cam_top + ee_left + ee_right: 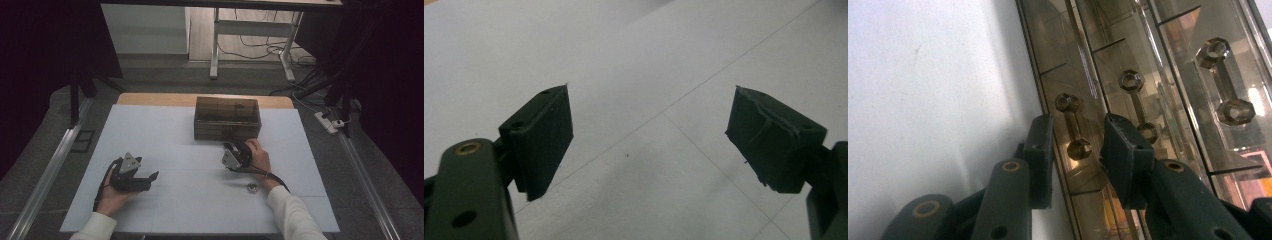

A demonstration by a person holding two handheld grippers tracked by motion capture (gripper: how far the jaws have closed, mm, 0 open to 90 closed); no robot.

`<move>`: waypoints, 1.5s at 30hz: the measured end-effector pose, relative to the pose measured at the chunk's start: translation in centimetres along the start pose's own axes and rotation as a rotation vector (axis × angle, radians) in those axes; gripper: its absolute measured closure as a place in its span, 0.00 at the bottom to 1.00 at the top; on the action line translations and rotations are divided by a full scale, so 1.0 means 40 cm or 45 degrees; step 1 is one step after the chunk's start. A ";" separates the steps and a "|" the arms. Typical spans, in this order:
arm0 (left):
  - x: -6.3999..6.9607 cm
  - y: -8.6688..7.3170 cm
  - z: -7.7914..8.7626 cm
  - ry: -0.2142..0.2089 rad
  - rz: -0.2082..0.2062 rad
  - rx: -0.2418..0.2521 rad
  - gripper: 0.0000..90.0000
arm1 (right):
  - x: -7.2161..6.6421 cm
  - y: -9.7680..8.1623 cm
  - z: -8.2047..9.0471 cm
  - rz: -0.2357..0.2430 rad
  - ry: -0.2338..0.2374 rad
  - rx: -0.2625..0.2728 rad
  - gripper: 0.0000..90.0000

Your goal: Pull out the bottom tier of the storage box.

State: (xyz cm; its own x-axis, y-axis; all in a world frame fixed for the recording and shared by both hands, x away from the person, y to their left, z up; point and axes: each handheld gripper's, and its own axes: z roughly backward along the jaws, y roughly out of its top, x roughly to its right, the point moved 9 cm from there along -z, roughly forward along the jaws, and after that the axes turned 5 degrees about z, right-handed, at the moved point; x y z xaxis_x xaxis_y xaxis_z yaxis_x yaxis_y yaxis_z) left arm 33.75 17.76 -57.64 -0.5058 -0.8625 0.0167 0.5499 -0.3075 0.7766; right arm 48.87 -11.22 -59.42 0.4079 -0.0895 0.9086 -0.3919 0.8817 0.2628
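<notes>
Step in hand: the right gripper [1075, 150] is lined up on the handle [1073, 125] of the lowest drawer of the clear brown drawer box [227, 118]; I judge this to be the moment just ahead of the grasp, with the drawer not yet pulled
Right fingers: in the right gripper view the two black jaws stand either side of the small bar handle, low and centre in that frame; a gap shows on each side, so they are released, not yet clenched on it
Left fingers: the left gripper [150, 178] rests at lower left of the high view, held in a hand [112, 197]; its pads [546, 140] are spread wide over bare surface, grasping nothing
Where the box is: upper centre of the high view, at the far edge of the mat; the handle faces the person
Next move: probably closing the jaws squarely on the bar, then a straight pull toward the bottom of the frame; a skewed pull could slide the light box
Other thing: a small metal nut [251, 187] lies right of centre, just below the right hand [260, 157]
Surface: a pale mat [165, 135] with faint grid lines, on a wooden table [155, 98]
Room: dark; grey floor, a white desk frame [215, 45] and loose cables [260, 50] along the top
</notes>
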 end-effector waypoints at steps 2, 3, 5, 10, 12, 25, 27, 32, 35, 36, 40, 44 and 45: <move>0.000 0.000 -0.001 0.000 0.000 -0.001 0.20 | -0.002 -0.001 0.000 0.005 0.007 0.005 0.74; 0.000 0.000 -0.001 0.001 -0.001 -0.002 0.20 | -0.002 -0.001 -0.001 0.004 0.007 0.009 0.75; 0.000 0.000 0.000 0.001 -0.001 -0.002 0.20 | -0.002 -0.002 -0.001 0.011 0.012 0.007 0.76; 0.000 -0.001 0.000 0.005 -0.003 -0.002 0.20 | -0.002 -0.003 -0.003 0.030 0.015 0.016 0.78; -0.001 -0.001 0.001 0.005 -0.002 -0.002 0.20 | -0.002 -0.002 -0.004 0.033 0.011 0.026 0.79; -0.001 -0.003 -0.001 0.007 -0.005 -0.009 0.20 | 0.001 -0.008 -0.006 0.064 0.003 0.069 0.85; -0.001 -0.003 -0.001 0.008 -0.006 -0.010 0.21 | 0.001 -0.008 -0.005 0.065 0.008 0.076 0.86; -0.002 -0.003 -0.001 0.010 -0.005 -0.010 0.21 | 0.001 -0.007 -0.006 0.091 0.000 0.083 0.86; -0.002 -0.004 -0.001 0.011 -0.005 -0.011 0.21 | 0.001 -0.007 -0.006 0.097 -0.006 0.086 0.86; -0.003 -0.004 -0.001 0.012 -0.004 -0.011 0.21 | 0.001 -0.007 -0.006 0.106 -0.006 0.088 0.86; -0.003 -0.003 0.000 0.013 -0.005 -0.010 0.21 | 0.000 -0.005 -0.009 0.109 -0.010 0.112 0.87; -0.003 -0.003 0.000 0.015 -0.004 -0.008 0.21 | 0.001 -0.008 -0.007 0.122 -0.006 0.112 0.87; -0.003 -0.003 0.000 0.016 -0.004 -0.008 0.21 | 0.000 -0.008 -0.007 0.118 -0.004 0.112 0.87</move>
State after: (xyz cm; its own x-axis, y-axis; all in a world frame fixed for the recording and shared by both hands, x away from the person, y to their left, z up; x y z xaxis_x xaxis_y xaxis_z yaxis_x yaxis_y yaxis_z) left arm 33.75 17.90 -57.73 -0.4994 -0.8663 0.0064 0.5524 -0.3127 0.7727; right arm 49.23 -11.38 -59.59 0.3639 -0.0113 0.9314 -0.4985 0.8423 0.2050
